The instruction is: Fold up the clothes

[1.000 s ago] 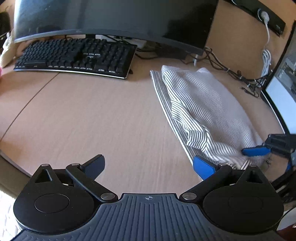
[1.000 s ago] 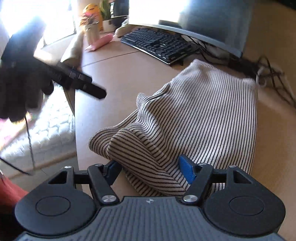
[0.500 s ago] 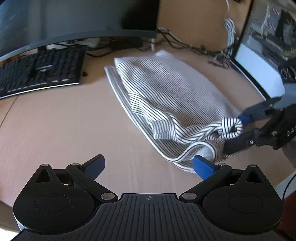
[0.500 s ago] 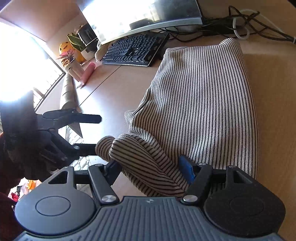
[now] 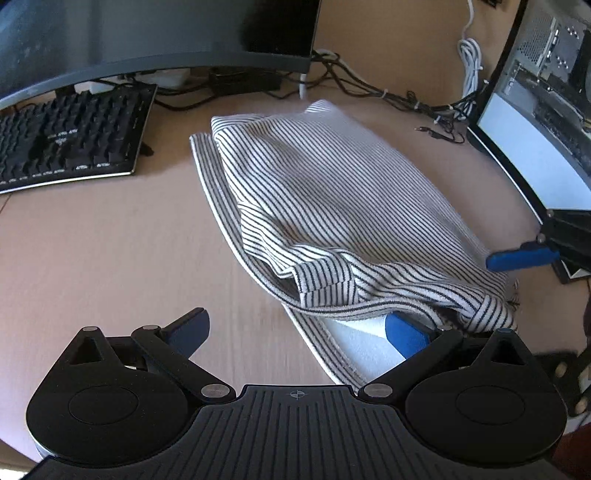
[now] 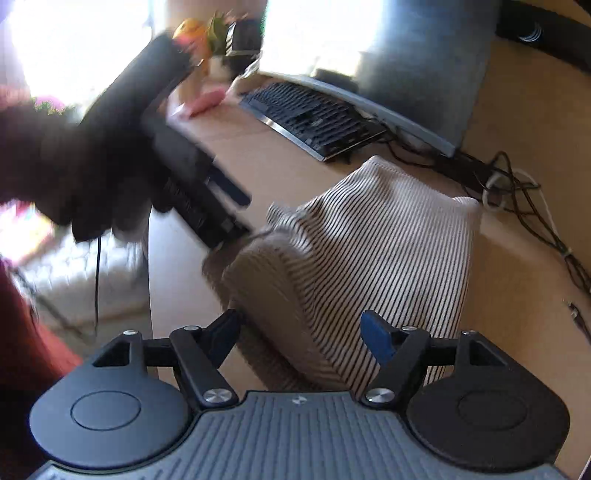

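Observation:
A white garment with thin black stripes (image 5: 332, 206) lies folded on the tan desk (image 5: 92, 266); it also shows in the right wrist view (image 6: 376, 251). My left gripper (image 5: 299, 328) is open, its right finger (image 5: 404, 334) under the garment's near hem, its left finger over bare desk. My right gripper (image 6: 299, 334) is open with the garment's near fold between its fingers. The right gripper's blue finger (image 5: 521, 256) shows at the garment's right edge in the left wrist view. The left gripper, blurred, shows at the garment's left edge in the right wrist view (image 6: 221, 210).
A black keyboard (image 5: 66, 140) and a curved monitor (image 5: 147, 33) stand behind the garment. Cables (image 5: 388, 96) run along the back. A second screen (image 5: 532, 155) stands at the right. The desk edge (image 6: 149, 280) drops to the floor at the left.
My right gripper has opened and let the garment's bunched end drop onto the desk. My left gripper has moved in to the garment's near hem. Both views are blurred by motion.

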The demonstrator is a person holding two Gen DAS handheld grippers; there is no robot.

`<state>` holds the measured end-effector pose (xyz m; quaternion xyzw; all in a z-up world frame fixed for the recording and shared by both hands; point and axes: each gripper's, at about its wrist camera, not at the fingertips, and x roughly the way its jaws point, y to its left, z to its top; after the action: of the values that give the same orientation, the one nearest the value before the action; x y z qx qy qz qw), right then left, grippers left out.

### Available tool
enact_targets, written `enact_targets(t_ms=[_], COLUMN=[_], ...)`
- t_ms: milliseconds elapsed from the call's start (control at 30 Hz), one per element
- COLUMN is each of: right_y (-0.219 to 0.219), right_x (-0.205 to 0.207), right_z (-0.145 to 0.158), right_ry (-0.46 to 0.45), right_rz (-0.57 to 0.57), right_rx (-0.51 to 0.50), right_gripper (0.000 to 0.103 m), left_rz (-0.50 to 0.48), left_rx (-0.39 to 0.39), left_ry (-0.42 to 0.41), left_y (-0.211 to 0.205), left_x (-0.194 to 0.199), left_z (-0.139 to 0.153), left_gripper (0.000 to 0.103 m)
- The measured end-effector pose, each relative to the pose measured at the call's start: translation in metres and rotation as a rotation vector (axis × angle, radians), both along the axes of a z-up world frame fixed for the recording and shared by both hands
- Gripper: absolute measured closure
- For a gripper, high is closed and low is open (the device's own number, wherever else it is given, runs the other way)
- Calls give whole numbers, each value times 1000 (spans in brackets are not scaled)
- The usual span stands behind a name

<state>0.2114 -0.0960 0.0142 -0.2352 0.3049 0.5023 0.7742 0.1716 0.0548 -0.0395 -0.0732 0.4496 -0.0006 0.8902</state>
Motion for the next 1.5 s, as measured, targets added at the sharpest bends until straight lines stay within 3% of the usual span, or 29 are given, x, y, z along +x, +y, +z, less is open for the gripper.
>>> enact_targets(t_ms=[233, 667, 900, 1133, 1367, 1500], right_y=[11, 9, 8, 4, 7, 7], right_x=[18, 16, 8, -3, -1, 8], right_z=[-9, -27, -20, -14, -17, -24], right_ry=[24, 9, -20, -118, -116, -93], right_rz=[-26, 57, 45, 72, 91, 91], right_rx=[36, 41, 6, -60, -43, -22], right_gripper=[30, 22, 22, 22, 22, 16], left_rz=[52, 192, 176, 153, 175, 183], left_rx=[-15, -109, -114, -88, -103, -117], left_ry=[4, -25, -45, -72, -88, -91], left_y=[16, 57, 51, 48, 46, 50], left_x=[-10, -34, -33, -28, -26, -24], left_z=[0, -10, 4, 20, 19, 12], left_gripper=[0, 0, 0, 0, 0, 0])
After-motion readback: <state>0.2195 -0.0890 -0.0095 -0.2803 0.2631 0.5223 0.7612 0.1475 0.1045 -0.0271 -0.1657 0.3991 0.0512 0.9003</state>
